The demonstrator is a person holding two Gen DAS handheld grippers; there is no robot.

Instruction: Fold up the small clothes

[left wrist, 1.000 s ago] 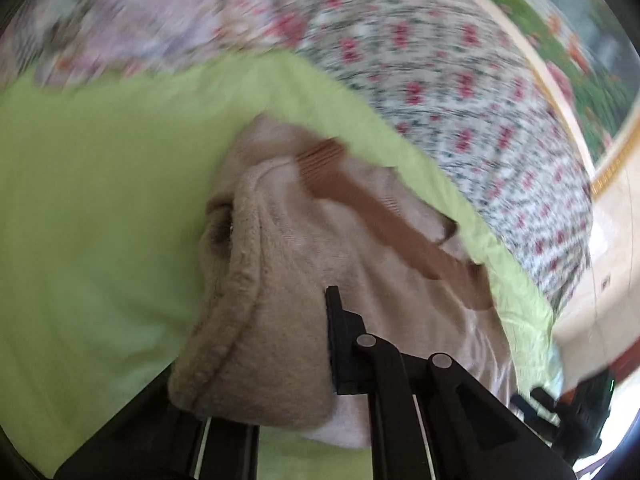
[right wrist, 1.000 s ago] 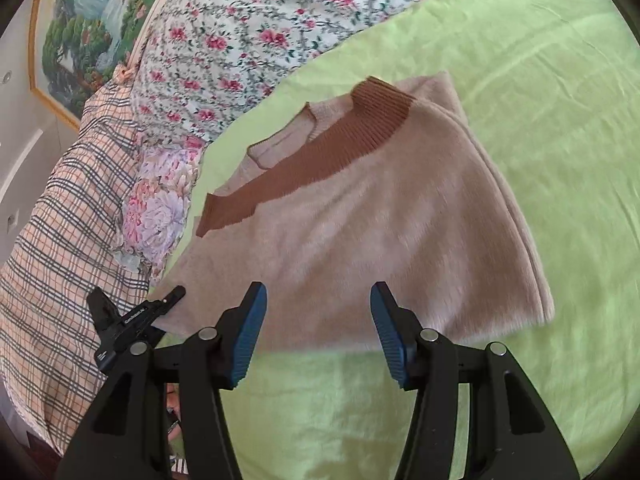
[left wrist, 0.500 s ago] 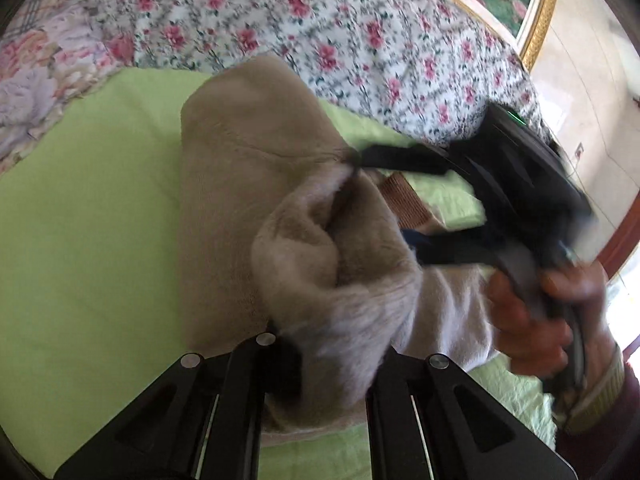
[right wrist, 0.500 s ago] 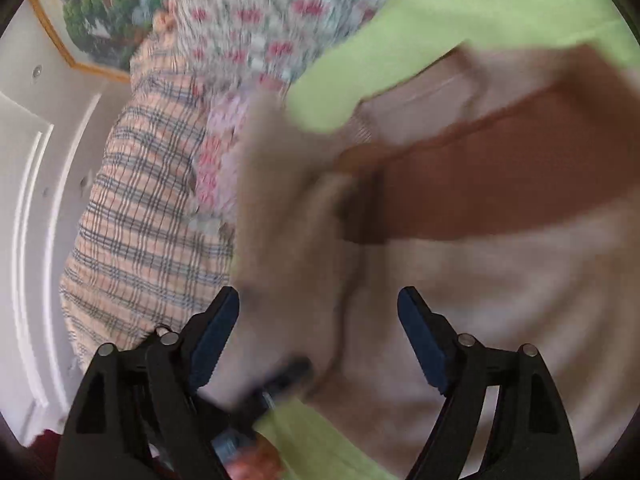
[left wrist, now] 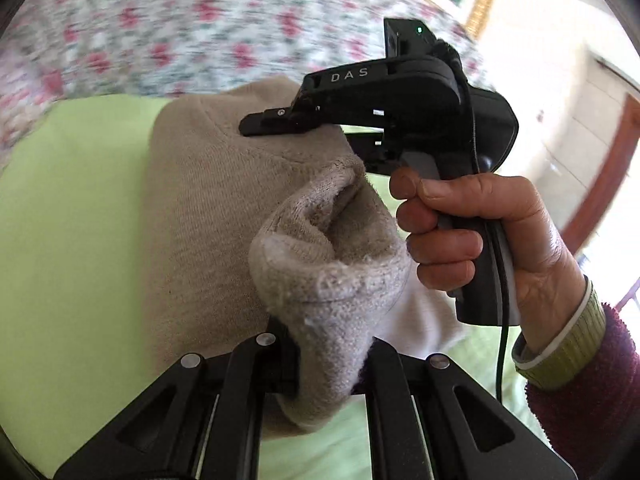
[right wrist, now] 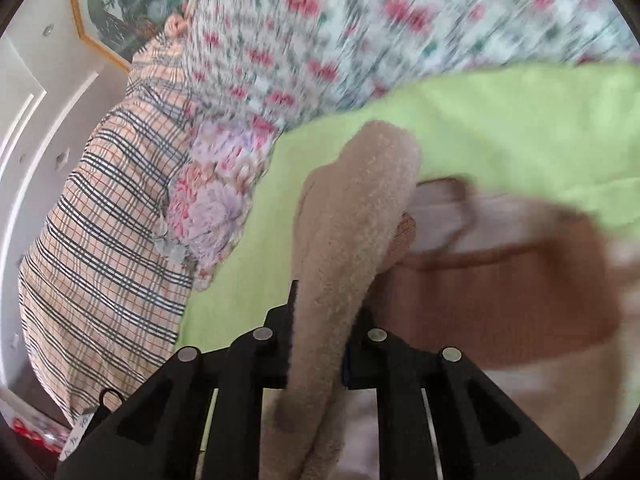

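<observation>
A small beige knitted sweater (left wrist: pixel 200 216) with a brown ribbed neckband (right wrist: pixel 500 292) lies partly lifted over a light green sheet (left wrist: pixel 72 240). My left gripper (left wrist: pixel 326 372) is shut on a bunched fold of the sweater. In the left wrist view a hand (left wrist: pixel 472 232) holds the right gripper (left wrist: pixel 256 122) by its handle, its fingers reaching into the sweater's upper edge. In the right wrist view my right gripper (right wrist: pixel 316 352) has its jaws closing on a thick raised fold of the sweater (right wrist: pixel 352 240), and the fabric fills the gap between them.
A floral quilt (left wrist: pixel 192 32) lies behind the green sheet. A checked cover (right wrist: pixel 104 240) and a flowered pillow (right wrist: pixel 212 204) sit at the left in the right wrist view. A gold-framed picture (right wrist: pixel 108 0) hangs on the wall.
The right gripper came from in front of the flat sweater to its edge, opened wide, then closed on a fold. The left gripper rolled and carried its bunched fold up beside the right one.
</observation>
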